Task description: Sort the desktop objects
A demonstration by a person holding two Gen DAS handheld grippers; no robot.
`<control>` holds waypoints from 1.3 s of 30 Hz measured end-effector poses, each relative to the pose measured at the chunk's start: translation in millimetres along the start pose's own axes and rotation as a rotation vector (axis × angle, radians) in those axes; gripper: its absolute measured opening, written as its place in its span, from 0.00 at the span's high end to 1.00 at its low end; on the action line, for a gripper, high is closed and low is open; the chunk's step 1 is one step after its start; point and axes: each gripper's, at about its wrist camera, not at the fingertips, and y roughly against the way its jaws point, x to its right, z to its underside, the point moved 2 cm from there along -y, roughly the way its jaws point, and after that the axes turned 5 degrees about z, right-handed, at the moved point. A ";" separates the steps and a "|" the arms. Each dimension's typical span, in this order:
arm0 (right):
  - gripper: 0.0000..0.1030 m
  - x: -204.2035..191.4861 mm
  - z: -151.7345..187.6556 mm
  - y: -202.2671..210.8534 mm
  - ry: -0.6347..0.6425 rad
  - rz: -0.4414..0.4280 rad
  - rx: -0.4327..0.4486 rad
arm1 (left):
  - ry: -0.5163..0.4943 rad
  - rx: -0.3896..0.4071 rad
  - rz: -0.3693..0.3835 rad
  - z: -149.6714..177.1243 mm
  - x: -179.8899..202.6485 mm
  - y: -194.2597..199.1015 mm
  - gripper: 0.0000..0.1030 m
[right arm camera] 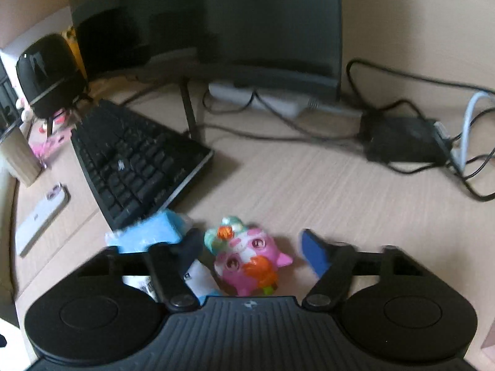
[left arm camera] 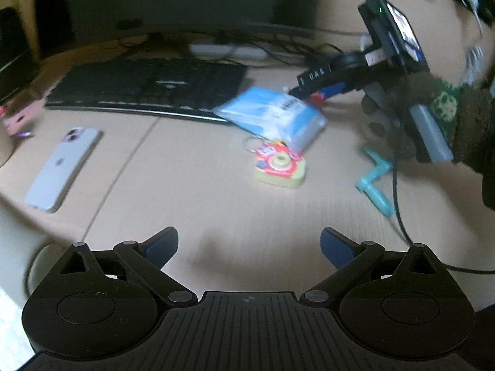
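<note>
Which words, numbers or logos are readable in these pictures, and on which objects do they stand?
"DAS": white letters, seen upside down, on the right gripper.
Apple logo, no words: back of the white phone.
Blue packet: print too blurred.
Keyboard: key legends too blurred.

Counted on the desk, both views: 1 keyboard (right arm camera: 136, 160), 1 monitor (right arm camera: 204, 21), 1 phone (left arm camera: 63, 168) lying back up, 1 blue tissue pack (left arm camera: 272, 117), 1 pink toy figure (right arm camera: 250, 262), 1 yellow keychain toy (left arm camera: 280, 168), 1 teal plastic piece (left arm camera: 374, 182), 1 round black speaker (right arm camera: 49, 74), 1 white power strip (right arm camera: 247, 97), 1 black box w/ cables (right arm camera: 405, 140); cables tangled, no. unclear
</note>
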 end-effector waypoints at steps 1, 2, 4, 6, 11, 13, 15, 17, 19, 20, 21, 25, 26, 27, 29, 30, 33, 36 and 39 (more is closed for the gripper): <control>0.52 4.2 5.3 3.7 -0.015 0.004 0.000 | -0.012 -0.006 0.007 -1.7 2.5 -4.3 0.02; 0.52 9.0 8.9 8.2 -0.033 0.017 0.001 | -0.024 -0.007 0.018 -4.2 5.4 -7.9 0.02; 0.53 22.7 21.2 23.4 -0.068 0.039 0.002 | -0.042 0.003 0.051 -11.0 10.7 -14.9 0.02; 0.53 38.4 42.4 46.4 -0.081 0.075 0.003 | -0.064 0.011 0.082 -20.1 16.4 -24.9 0.02; 0.53 65.2 113.7 112.9 -0.083 0.187 0.005 | -0.107 -0.006 0.118 -42.9 37.5 -59.8 0.02; 0.53 71.0 141.9 136.5 -0.069 0.257 0.007 | -0.131 -0.020 0.157 -48.5 53.3 -70.0 0.02; 0.49 77.4 160.2 154.0 -0.069 0.325 0.009 | -0.167 -0.032 0.212 -51.1 74.1 -75.9 0.02; 0.37 85.0 172.9 172.6 -0.100 0.360 0.029 | -0.199 -0.053 0.275 -51.5 96.2 -81.2 0.02; 0.34 89.6 180.4 190.0 -0.129 0.366 0.056 | -0.215 -0.072 0.334 -51.3 119.0 -87.7 0.02; 0.32 90.5 183.0 197.1 -0.131 0.368 0.068 | -0.214 -0.078 0.352 -51.4 128.9 -90.1 0.01; 0.31 89.5 185.0 203.4 -0.127 0.369 0.079 | -0.207 -0.083 0.377 -51.6 135.9 -91.1 0.01; 0.24 84.8 187.8 219.6 -0.101 0.337 0.103 | -0.154 -0.046 0.451 -55.8 138.3 -76.1 0.01; 0.23 83.5 187.8 220.6 -0.093 0.326 0.104 | -0.152 -0.012 0.408 -57.2 132.0 -71.4 0.01; 0.21 80.9 188.0 220.1 -0.077 0.315 0.104 | -0.146 0.029 0.333 -58.4 122.4 -67.4 0.01; 0.20 71.7 186.1 211.4 -0.045 0.301 0.102 | -0.118 0.100 0.150 -59.4 98.5 -65.2 0.01; 0.20 67.1 186.1 207.8 -0.029 0.285 0.100 | -0.093 0.124 0.036 -58.8 83.5 -66.2 0.01; 0.20 53.2 186.3 200.1 0.001 0.239 0.086 | 0.038 0.079 -0.120 -55.6 40.9 -77.7 0.02; 0.19 39.1 187.3 194.3 0.053 0.185 0.076 | 0.087 0.037 -0.123 -53.5 22.6 -90.7 0.04; 0.19 28.9 185.9 189.0 0.106 0.160 0.064 | 0.068 0.019 -0.127 -54.8 25.7 -101.0 0.24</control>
